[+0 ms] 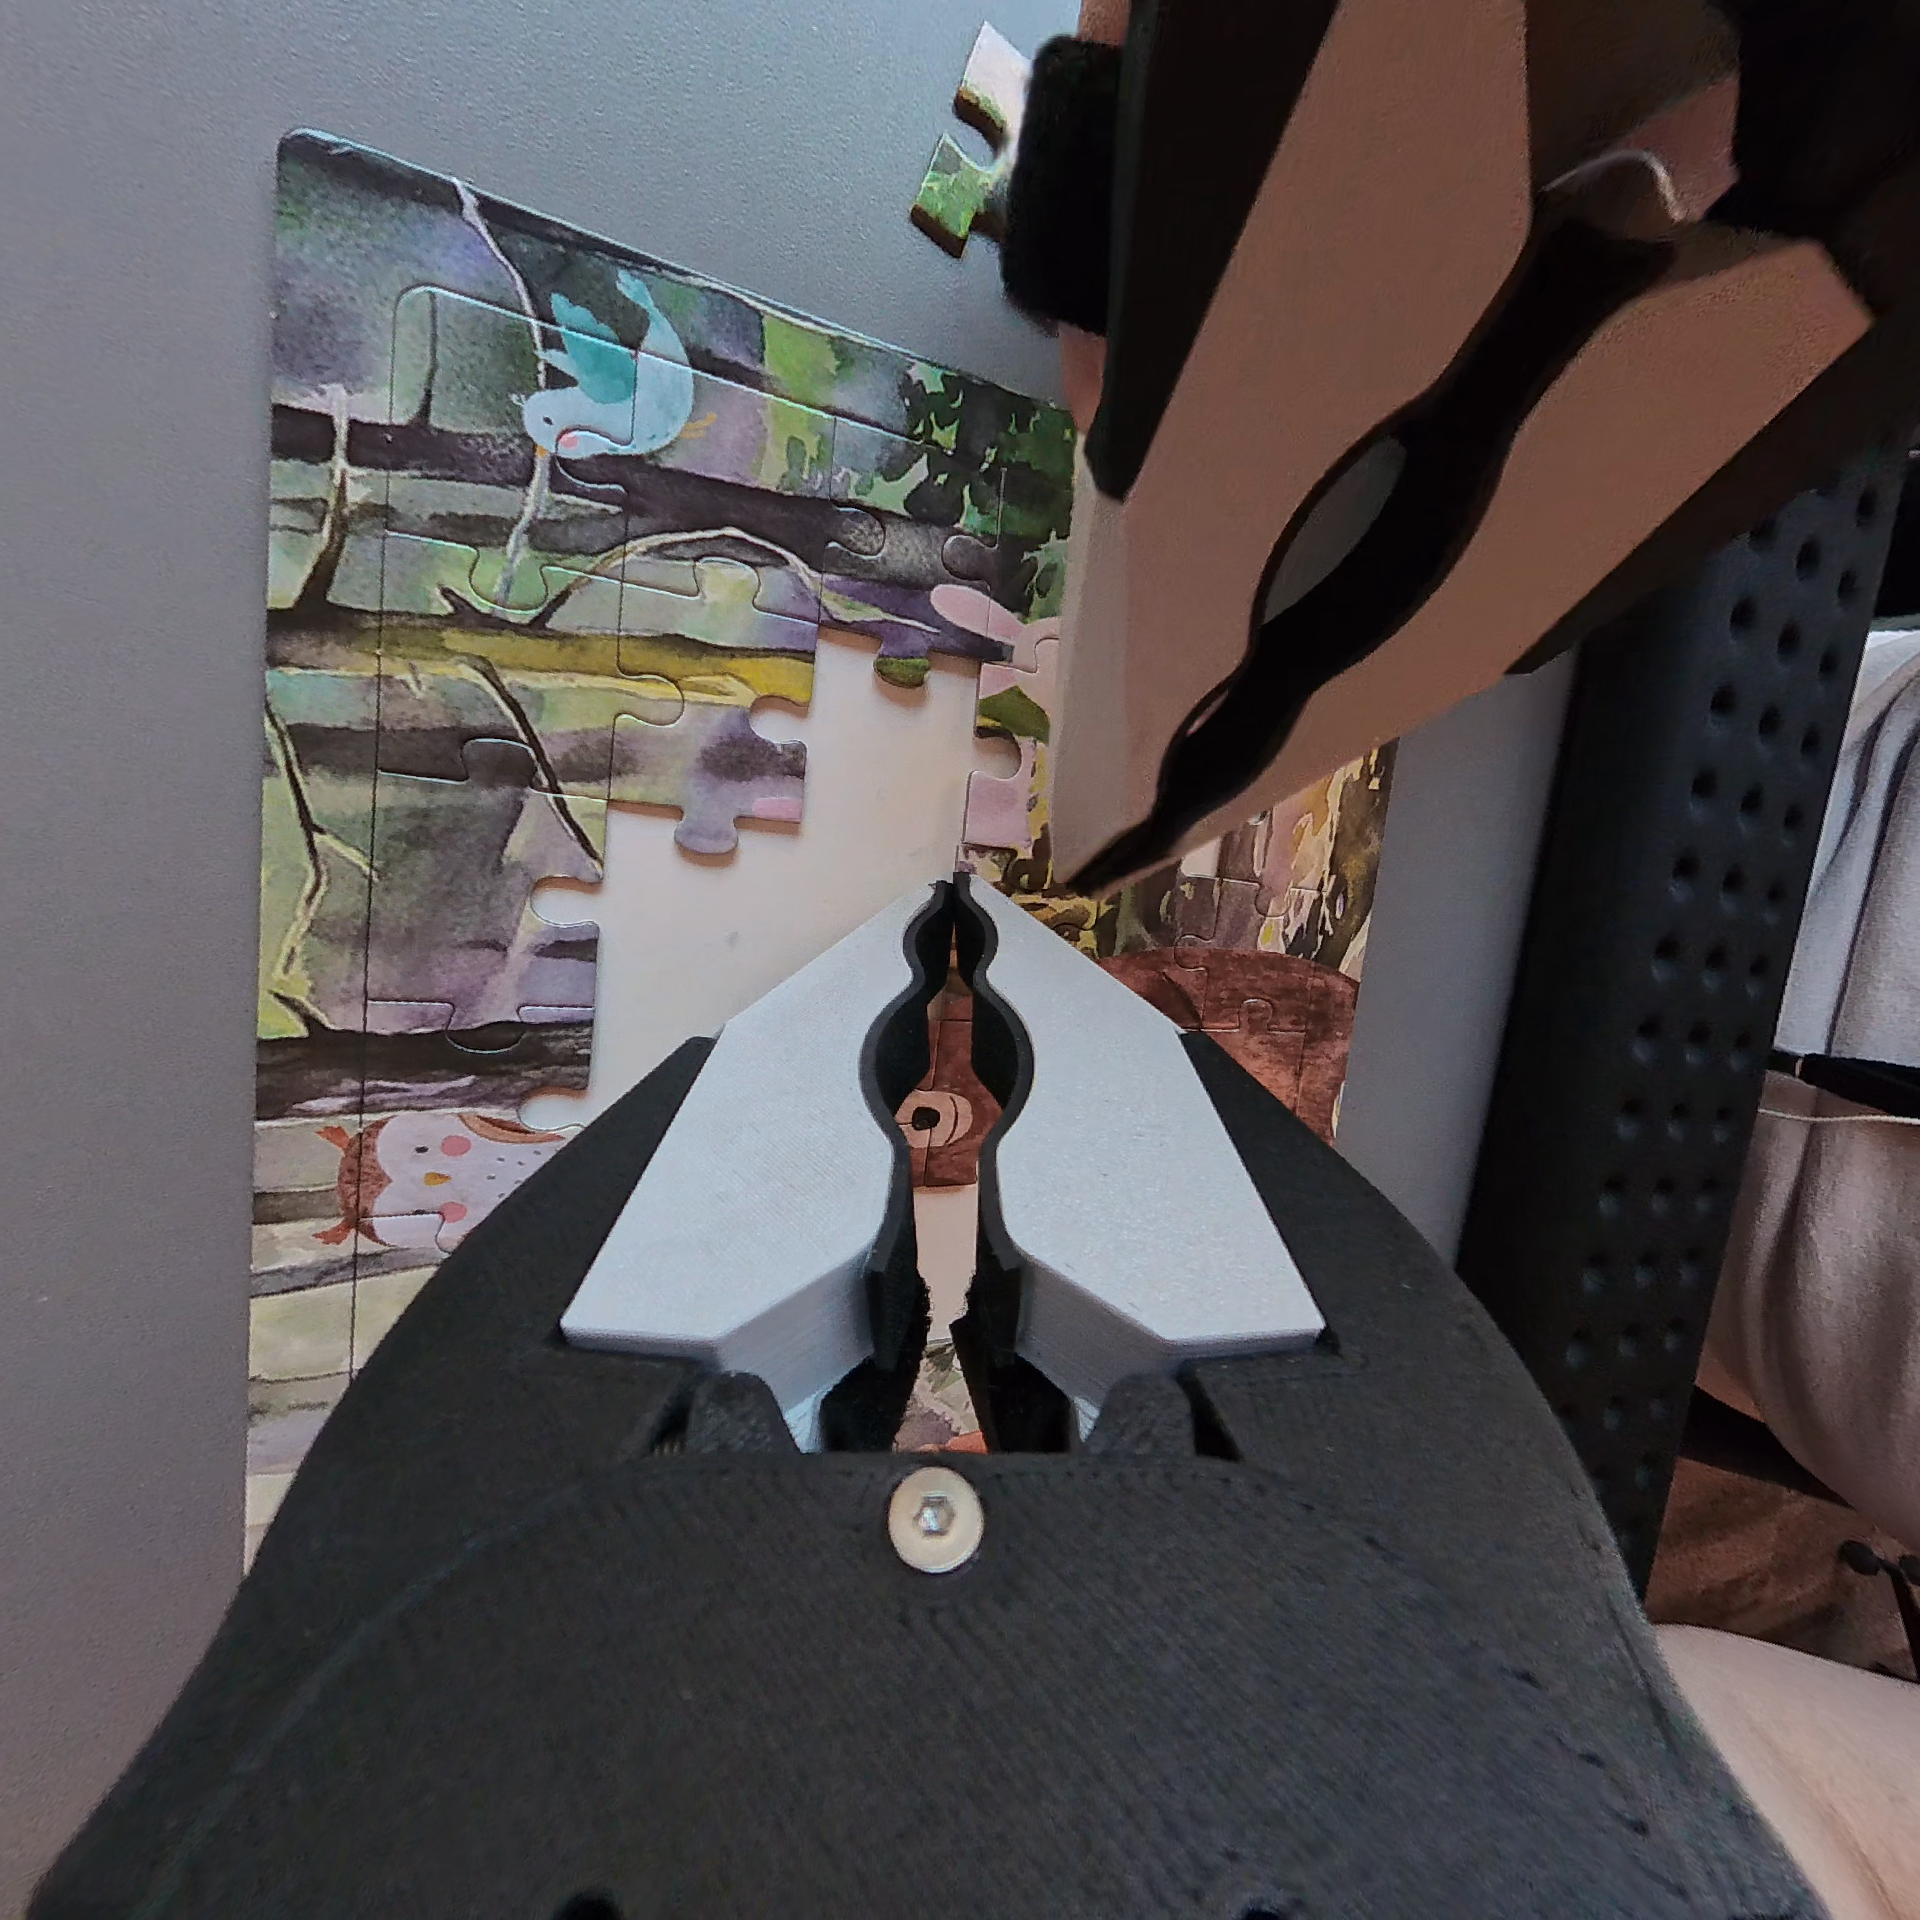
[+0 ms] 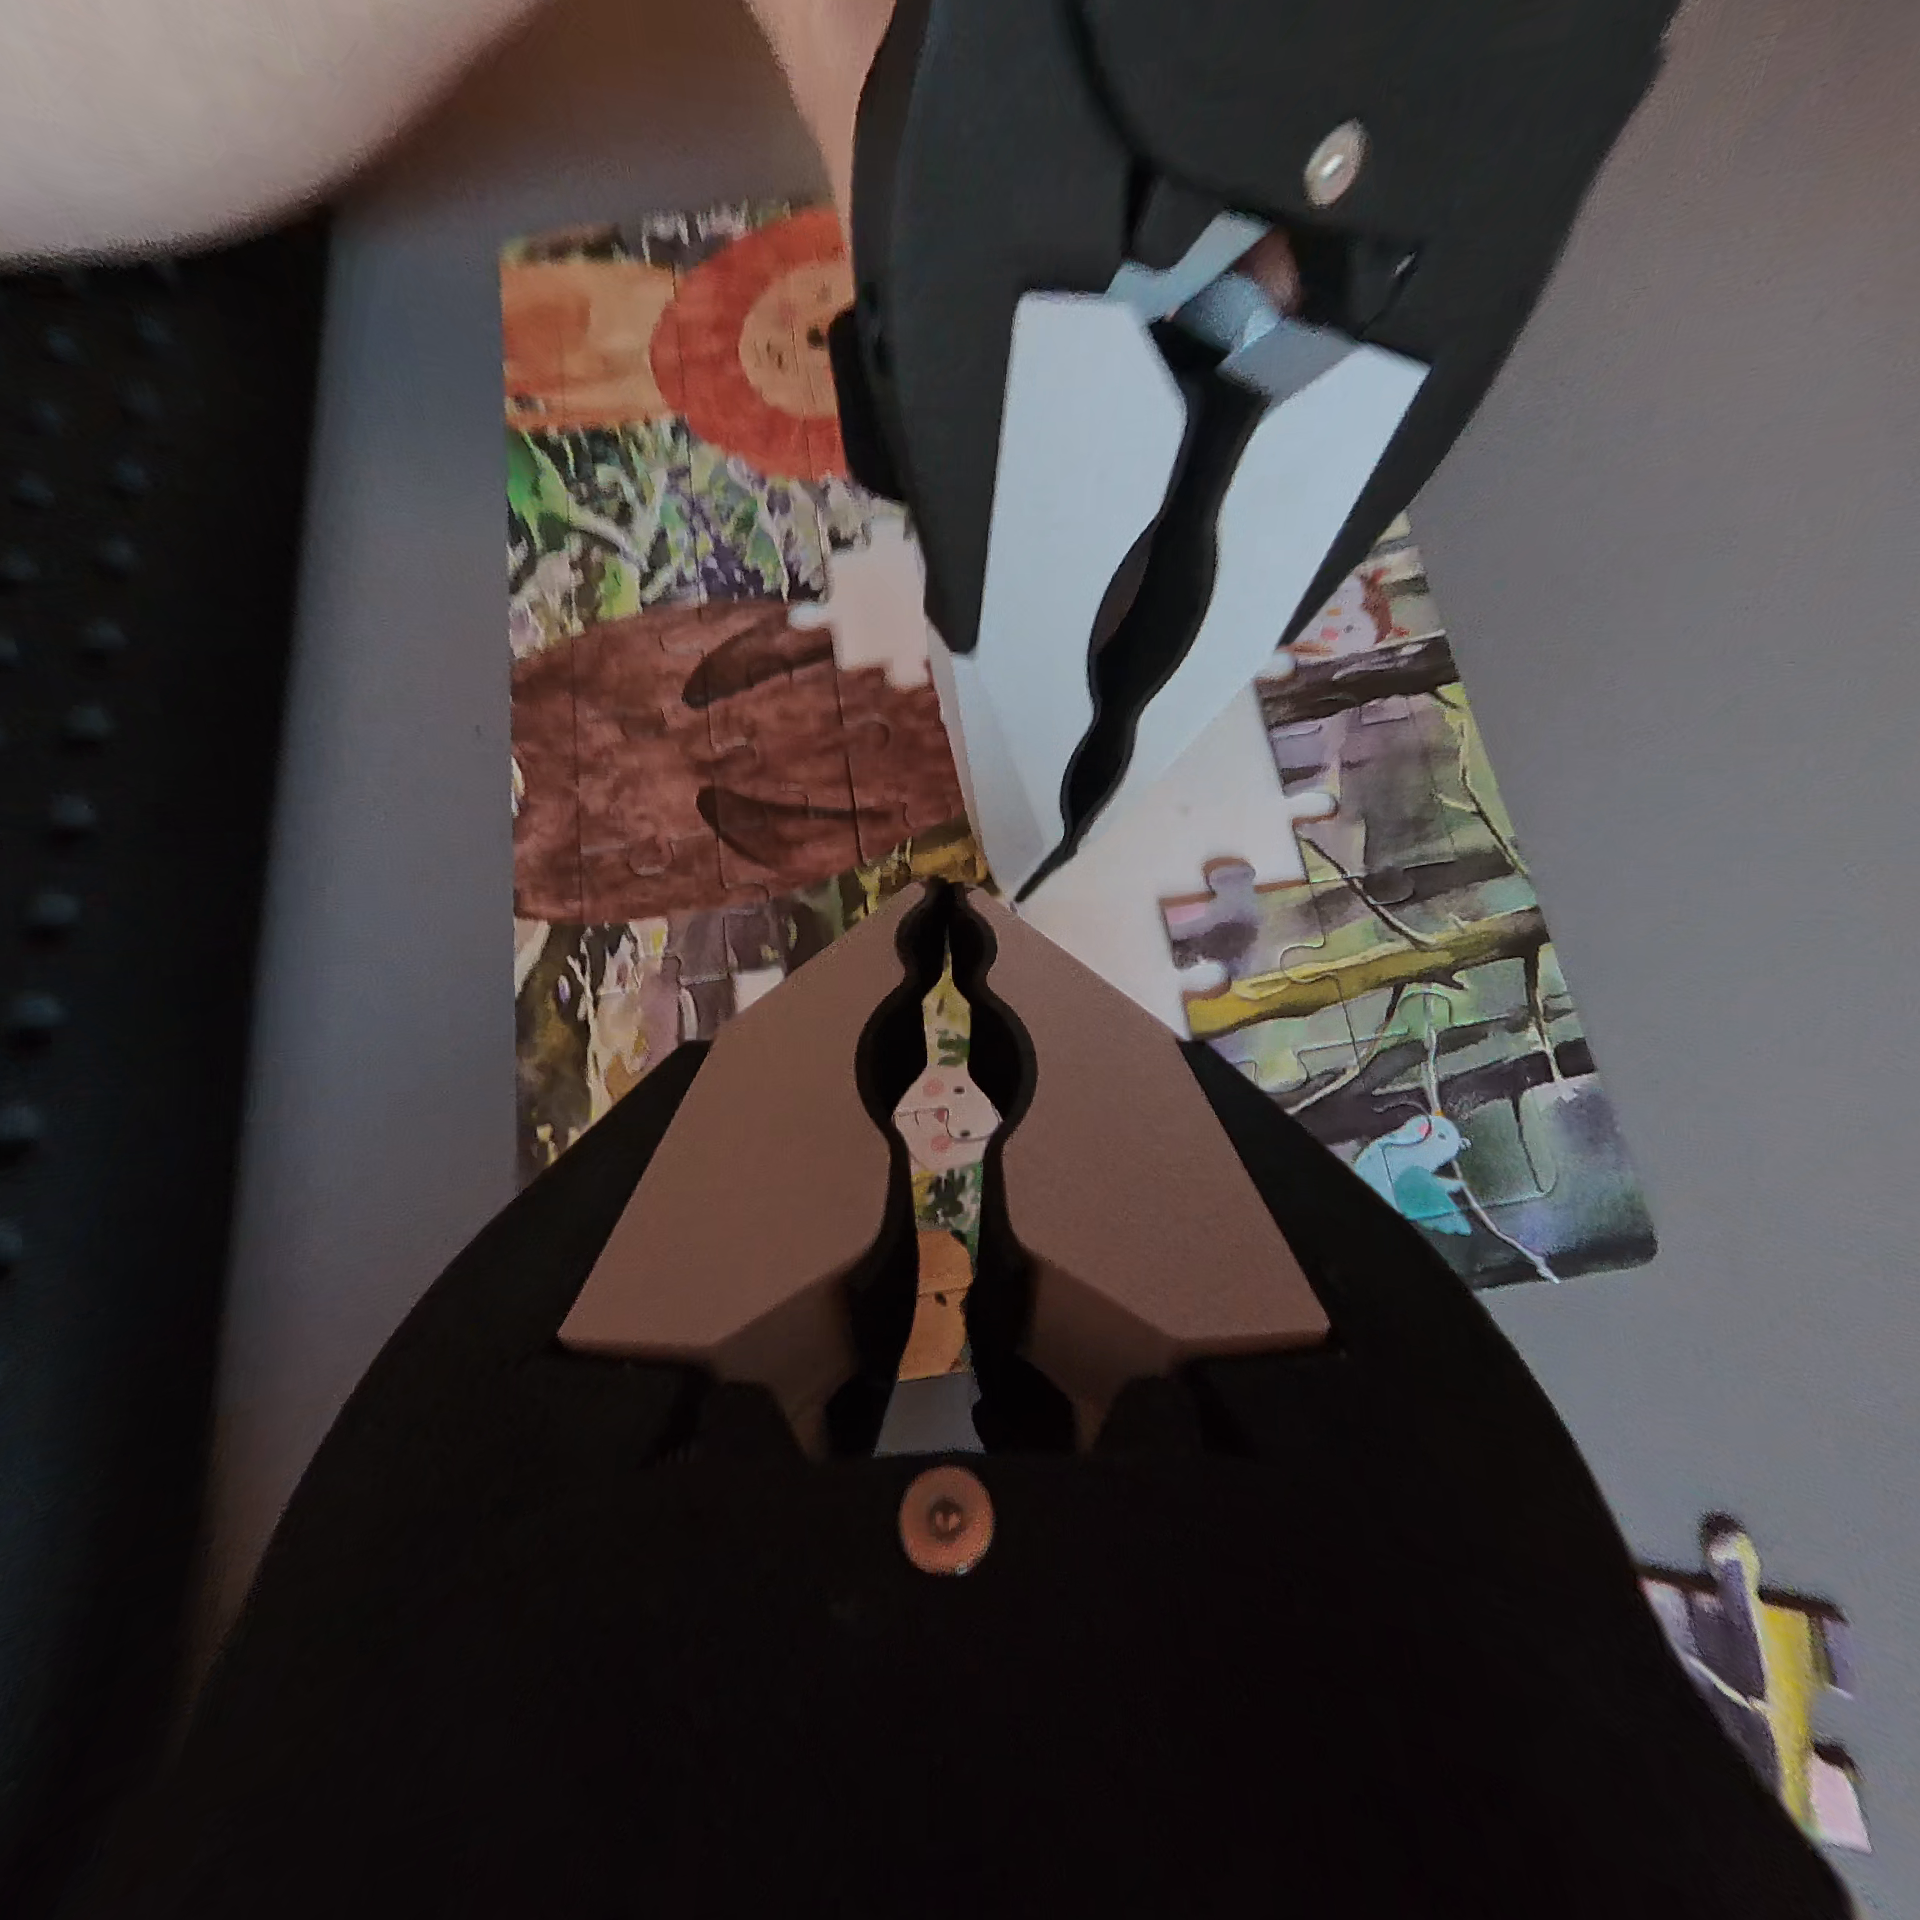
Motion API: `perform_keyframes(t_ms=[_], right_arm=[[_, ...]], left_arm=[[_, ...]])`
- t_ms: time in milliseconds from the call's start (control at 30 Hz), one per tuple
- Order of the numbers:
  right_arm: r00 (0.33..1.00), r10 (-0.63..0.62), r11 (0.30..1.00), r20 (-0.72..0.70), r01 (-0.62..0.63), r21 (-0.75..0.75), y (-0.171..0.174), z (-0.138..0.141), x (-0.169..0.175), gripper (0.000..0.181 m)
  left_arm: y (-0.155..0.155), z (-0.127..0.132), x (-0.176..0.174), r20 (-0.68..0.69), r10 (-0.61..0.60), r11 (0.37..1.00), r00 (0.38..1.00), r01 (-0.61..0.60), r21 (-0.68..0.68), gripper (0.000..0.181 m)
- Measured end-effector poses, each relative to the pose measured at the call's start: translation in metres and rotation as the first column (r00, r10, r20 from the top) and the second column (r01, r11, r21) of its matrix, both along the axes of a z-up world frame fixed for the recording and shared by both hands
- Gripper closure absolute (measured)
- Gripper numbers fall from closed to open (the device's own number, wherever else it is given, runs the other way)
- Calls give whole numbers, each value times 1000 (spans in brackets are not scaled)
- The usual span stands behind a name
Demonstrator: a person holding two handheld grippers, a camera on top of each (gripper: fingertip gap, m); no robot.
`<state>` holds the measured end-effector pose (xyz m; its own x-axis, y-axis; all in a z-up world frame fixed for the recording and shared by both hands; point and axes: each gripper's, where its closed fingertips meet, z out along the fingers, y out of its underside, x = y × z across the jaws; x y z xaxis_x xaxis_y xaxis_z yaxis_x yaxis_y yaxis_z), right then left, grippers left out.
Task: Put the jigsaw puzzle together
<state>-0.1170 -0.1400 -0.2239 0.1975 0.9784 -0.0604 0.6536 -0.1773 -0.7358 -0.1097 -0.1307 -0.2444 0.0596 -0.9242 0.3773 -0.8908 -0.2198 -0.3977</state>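
The jigsaw puzzle (image 1: 468,623) lies flat on a grey table (image 1: 125,727), mostly joined, with a white unfilled gap (image 1: 727,935) in its middle. My left gripper (image 1: 954,883), with grey fingers, is shut and empty, tips down at the gap's edge. My right gripper (image 1: 1081,878), with brown fingers, comes in from the upper right, shut, its tips beside the left's. The right wrist view shows the right gripper (image 2: 948,888) shut over the puzzle (image 2: 675,748), the left gripper (image 2: 1023,894) close beside it, and the gap (image 2: 1195,821). A loose piece (image 1: 971,145) lies off the puzzle and also shows in the right wrist view (image 2: 1766,1683).
A black perforated panel (image 1: 1683,935) stands along the table's side, right next to the puzzle; it also shows in the right wrist view (image 2: 104,727). Light cloth (image 1: 1849,831) lies beyond it. A person's arm (image 2: 208,104) crosses the top left of the right wrist view. Both grippers' tips are close together, under 4 cm apart. Left tips and right tips are each some 8 cm from the puzzle (image 2: 675,748).
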Motion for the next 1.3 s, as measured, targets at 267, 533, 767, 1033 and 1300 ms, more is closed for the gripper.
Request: perform_keyframes(t_ms=[267, 533, 767, 1033, 1300], right_arm=[[997, 12, 999, 82, -9, -38, -2, -18, 3, 181], [977, -8, 1000, 213, 8, 1, -2, -20, 4, 181], [997, 11, 1000, 76, -12, 14, -2, -17, 2, 181], [996, -73, 991, -43, 68, -112, 11, -2, 8, 181], [996, -22, 999, 84, 26, -44, 5, -19, 11, 181]], left_arm=[[0, 0, 0, 0, 2, 1000, 1000, -2, -6, 181], [0, 0, 0, -2, 12, 1000, 1000, -12, -10, 181], [0, 0, 0, -3, 12, 1000, 1000, -12, -8, 181], [0, 0, 0, -4, 9, 1000, 1000, -9, -9, 181], [0, 0, 0, -7, 10, 1000, 1000, -10, -4, 181]])
